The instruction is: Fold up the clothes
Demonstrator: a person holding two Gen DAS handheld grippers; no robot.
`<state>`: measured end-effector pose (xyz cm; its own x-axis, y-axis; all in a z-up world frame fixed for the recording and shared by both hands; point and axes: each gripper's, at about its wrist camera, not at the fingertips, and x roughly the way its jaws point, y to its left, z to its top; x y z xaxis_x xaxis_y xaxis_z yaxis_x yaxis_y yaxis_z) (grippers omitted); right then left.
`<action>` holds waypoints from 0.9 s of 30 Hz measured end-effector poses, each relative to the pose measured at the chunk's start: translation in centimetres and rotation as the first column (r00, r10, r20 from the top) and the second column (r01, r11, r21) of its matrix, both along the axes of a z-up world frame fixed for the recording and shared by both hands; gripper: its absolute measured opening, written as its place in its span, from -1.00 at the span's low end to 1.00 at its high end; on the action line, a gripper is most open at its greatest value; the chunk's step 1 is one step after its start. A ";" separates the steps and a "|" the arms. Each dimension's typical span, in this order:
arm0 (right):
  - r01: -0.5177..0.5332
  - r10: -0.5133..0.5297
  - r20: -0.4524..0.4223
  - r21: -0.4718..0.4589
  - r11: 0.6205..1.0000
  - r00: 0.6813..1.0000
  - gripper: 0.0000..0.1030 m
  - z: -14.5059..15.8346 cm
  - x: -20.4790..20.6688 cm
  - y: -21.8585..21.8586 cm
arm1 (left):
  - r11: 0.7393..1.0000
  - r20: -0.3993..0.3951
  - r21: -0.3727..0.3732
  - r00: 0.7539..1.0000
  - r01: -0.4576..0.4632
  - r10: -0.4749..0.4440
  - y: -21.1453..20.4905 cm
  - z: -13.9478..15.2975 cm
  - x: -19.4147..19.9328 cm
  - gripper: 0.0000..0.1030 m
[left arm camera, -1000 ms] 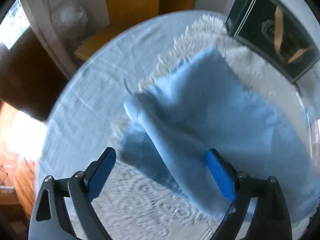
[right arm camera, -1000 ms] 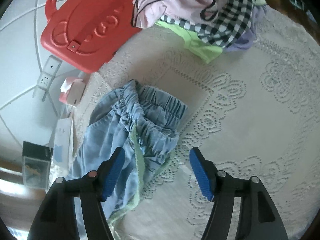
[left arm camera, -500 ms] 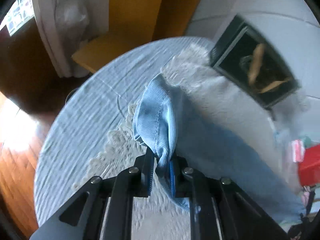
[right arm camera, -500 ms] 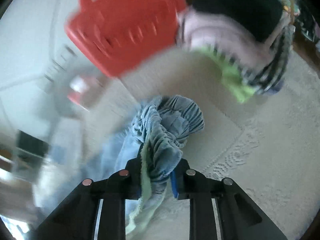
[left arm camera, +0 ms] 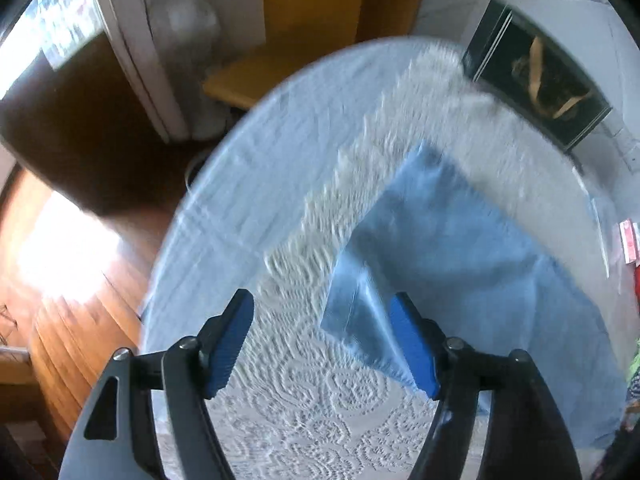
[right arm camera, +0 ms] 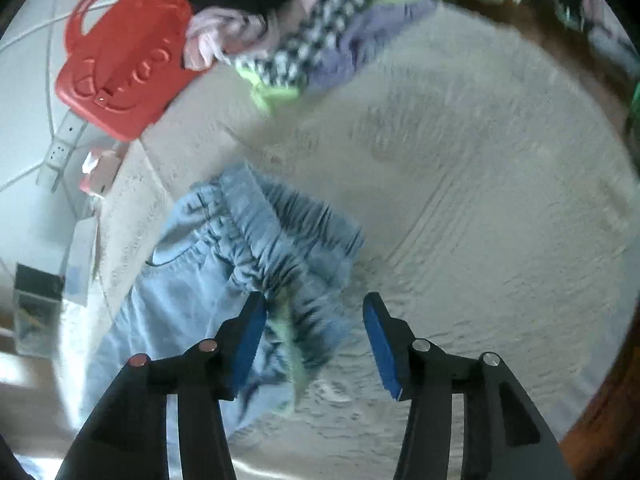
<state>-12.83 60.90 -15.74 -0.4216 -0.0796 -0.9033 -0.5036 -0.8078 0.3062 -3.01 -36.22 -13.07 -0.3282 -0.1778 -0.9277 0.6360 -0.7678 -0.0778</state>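
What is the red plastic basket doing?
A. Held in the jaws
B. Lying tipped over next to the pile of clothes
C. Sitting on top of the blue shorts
B: the red plastic basket lies tipped beside the pile of mixed clothes, away from the light blue shorts.

- The blue shorts (left arm camera: 472,264) run out of the left camera's view at the lower right, so their far end is cut off; the left gripper's right finger (left arm camera: 412,344) covers part of one corner.
- In the right camera's view, motion blur smears the gathered waistband (right arm camera: 280,232) and the lace tablecloth (right arm camera: 480,184).
- The pile of clothes (right arm camera: 312,32) is blurred and cut by the top edge; separate garments are hard to tell apart.
- The dark box (left arm camera: 536,76) carries a picture too blurred to read.
- The small items beside the red basket (right arm camera: 120,64) are too small to identify.
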 end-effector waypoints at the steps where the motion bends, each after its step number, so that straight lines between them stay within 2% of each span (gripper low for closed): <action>1: -0.006 0.006 -0.004 -0.002 1.000 1.000 0.03 0.2 0.0 0.0 | 1.000 -0.017 0.002 1.000 0.004 -0.004 0.0 0.6 -0.3 0.36; 4: -0.025 0.025 -0.015 -0.006 1.000 1.000 0.02 0.9 -0.2 -0.1 | 0.999 -0.043 -0.002 0.998 0.043 -0.043 0.5 1.3 -2.2 0.36; 7: -0.024 0.023 -0.022 -0.028 0.999 0.999 -0.01 1.2 0.0 -0.1 | 0.994 -0.061 0.032 0.993 0.107 -0.105 1.4 -0.2 -4.2 0.36; 11: 0.050 -0.055 -0.035 -0.118 0.992 0.998 0.04 0.0 1.9 0.4 | 0.991 0.044 -0.007 0.990 0.133 -0.133 2.9 -3.1 -5.5 0.36; 14: 0.082 -0.087 -0.038 -0.132 0.988 0.995 0.31 -0.6 2.7 0.7 | 0.991 0.128 -0.016 0.984 0.130 -0.127 2.6 -6.1 -5.0 0.36; 15: 0.085 -0.091 -0.040 -0.136 0.987 0.995 0.33 -0.7 2.7 0.7 | 0.993 0.149 -0.008 0.982 0.117 -0.114 2.2 -7.1 -4.6 0.36; 16: 0.086 -0.093 -0.044 -0.143 0.986 0.995 0.34 -0.9 2.6 0.6 | 0.995 0.157 -0.012 0.983 0.098 -0.095 1.8 -7.6 -4.2 0.45; 17: 0.085 -0.092 -0.043 -0.145 0.986 0.995 0.34 -1.0 2.5 0.5 | 0.997 0.165 -0.015 0.983 0.080 -0.076 1.4 -8.1 -3.8 0.77; 18: 0.084 -0.090 -0.040 -0.145 0.986 0.995 0.34 -1.2 2.3 0.4 | 0.998 0.170 -0.014 0.984 0.062 -0.059 1.0 -8.6 -3.4 0.96; 21: 0.080 -0.085 -0.032 -0.146 0.986 0.996 0.34 -1.5 1.9 0.0 | 0.999 0.151 0.051 0.988 0.013 -0.020 0.1 -8.7 -1.9 0.96; 27: 0.053 -0.057 -0.028 -0.132 0.990 0.998 0.34 -2.0 0.5 -0.4 | 0.999 0.065 0.039 0.998 -0.020 0.017 1.8 -4.8 0.7 0.94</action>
